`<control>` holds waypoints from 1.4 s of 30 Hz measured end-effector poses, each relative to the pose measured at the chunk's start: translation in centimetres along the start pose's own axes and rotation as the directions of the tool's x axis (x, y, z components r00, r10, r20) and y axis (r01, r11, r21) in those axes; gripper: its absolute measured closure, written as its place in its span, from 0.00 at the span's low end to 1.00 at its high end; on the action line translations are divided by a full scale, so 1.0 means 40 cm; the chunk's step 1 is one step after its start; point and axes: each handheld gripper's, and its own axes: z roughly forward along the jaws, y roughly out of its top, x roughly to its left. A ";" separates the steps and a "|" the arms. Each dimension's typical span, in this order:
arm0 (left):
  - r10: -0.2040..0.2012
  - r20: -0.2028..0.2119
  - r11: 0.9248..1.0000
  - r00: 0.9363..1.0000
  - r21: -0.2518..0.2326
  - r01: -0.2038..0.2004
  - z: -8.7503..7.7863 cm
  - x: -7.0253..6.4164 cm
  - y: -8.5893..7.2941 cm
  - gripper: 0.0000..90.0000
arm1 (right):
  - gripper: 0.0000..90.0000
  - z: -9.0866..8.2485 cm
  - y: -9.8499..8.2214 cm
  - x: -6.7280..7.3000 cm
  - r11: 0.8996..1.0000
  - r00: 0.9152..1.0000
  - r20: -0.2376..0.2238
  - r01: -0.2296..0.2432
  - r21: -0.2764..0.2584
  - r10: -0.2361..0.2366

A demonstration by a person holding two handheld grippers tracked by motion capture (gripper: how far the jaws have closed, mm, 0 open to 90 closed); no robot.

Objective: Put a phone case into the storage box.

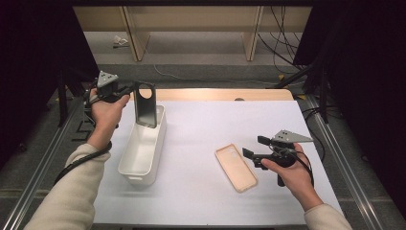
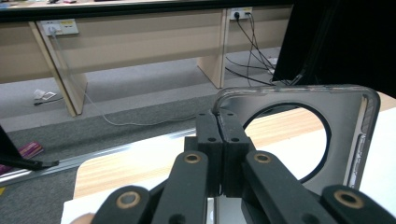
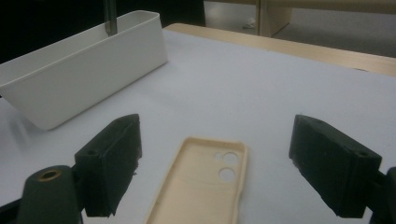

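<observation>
A dark grey phone case (image 1: pixel 145 105) with a large round camera hole hangs upright over the far end of the white bin (image 1: pixel 136 155). My left gripper (image 1: pixel 130 89) is shut on its top corner; in the left gripper view the pads (image 2: pixel 219 135) pinch the case's rim (image 2: pixel 299 93). A beige phone case (image 1: pixel 235 167) lies inside up on the white table, right of the bin. My right gripper (image 1: pixel 253 147) is open just right of it; the right gripper view shows the beige case (image 3: pixel 205 182) between the spread jaws, with its camera holes at the far end.
The table has a white mat (image 1: pixel 210 129) and a wooden far edge (image 1: pixel 225 94). Beyond it are grey floor, wooden desk legs (image 1: pixel 251 38) and cables (image 1: pixel 282 43). Metal rails (image 1: pixel 43 158) run along both sides of the table.
</observation>
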 end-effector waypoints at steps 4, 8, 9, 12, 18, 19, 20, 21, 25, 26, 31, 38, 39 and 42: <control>-0.007 -0.018 1.000 1.000 -0.001 0.006 0.006 0.000 0.002 0.99 | 0.20 0.000 0.000 0.000 1.000 1.000 -0.001 0.001 0.000 -0.001; -0.017 -0.030 1.000 0.999 -0.001 0.017 0.013 -0.001 0.003 0.99 | 0.20 0.001 0.000 0.000 1.000 1.000 -0.001 0.002 0.000 -0.002; -0.022 -0.036 1.000 0.999 -0.003 0.022 0.016 -0.001 0.003 0.99 | 0.20 0.001 0.000 0.000 1.000 1.000 -0.001 0.003 0.000 -0.003; -0.031 -0.050 1.000 0.998 -0.001 0.031 0.021 -0.001 0.004 0.99 | 0.20 0.001 -0.001 0.000 1.000 1.000 -0.001 0.003 0.000 -0.003; -0.038 -0.069 0.999 0.997 0.001 0.038 0.032 -0.001 0.004 0.99 | 0.20 0.002 -0.001 0.000 1.000 1.000 -0.003 0.005 0.000 -0.005; -0.040 -0.073 0.999 0.997 0.002 0.040 0.035 0.000 0.004 0.99 | 0.20 0.002 -0.001 0.000 1.000 1.000 -0.003 0.005 0.000 -0.005; -0.041 -0.074 0.999 0.996 0.002 0.041 0.036 0.000 0.004 0.99 | 0.20 0.002 -0.001 0.000 1.000 1.000 -0.002 0.004 0.000 -0.004; -0.043 -0.078 0.999 0.996 0.002 0.043 0.038 0.001 0.003 0.99 | 0.20 0.002 -0.001 0.000 1.000 1.000 -0.003 0.005 0.000 -0.005; -0.042 -0.081 0.999 0.996 0.004 0.042 0.044 -0.001 -0.001 0.99 | 0.20 0.002 -0.001 0.000 1.000 1.000 -0.003 0.005 0.002 -0.005; -0.037 -0.082 0.999 0.996 0.006 0.038 0.046 -0.002 -0.002 0.99 | 0.20 0.002 -0.001 0.000 1.000 1.000 -0.003 0.005 0.003 -0.005; -0.037 -0.081 0.999 0.996 0.007 0.038 0.051 -0.006 -0.014 0.99 | 0.20 0.003 -0.002 0.000 1.000 1.000 -0.004 0.004 0.005 -0.004; -0.043 -0.078 0.999 0.996 0.025 0.045 0.053 -0.001 -0.040 0.99 | 0.20 0.003 -0.002 0.000 1.000 1.000 -0.004 0.003 0.007 -0.003; -0.044 -0.076 0.999 0.996 0.028 0.046 0.054 -0.001 -0.043 0.99 | 0.20 0.003 -0.002 0.000 1.000 1.000 -0.005 0.004 0.007 -0.003; -0.037 -0.073 0.999 0.997 0.036 0.040 0.057 -0.003 -0.052 0.99 | 0.20 0.003 -0.002 0.000 1.000 1.000 -0.004 0.004 0.007 -0.004</control>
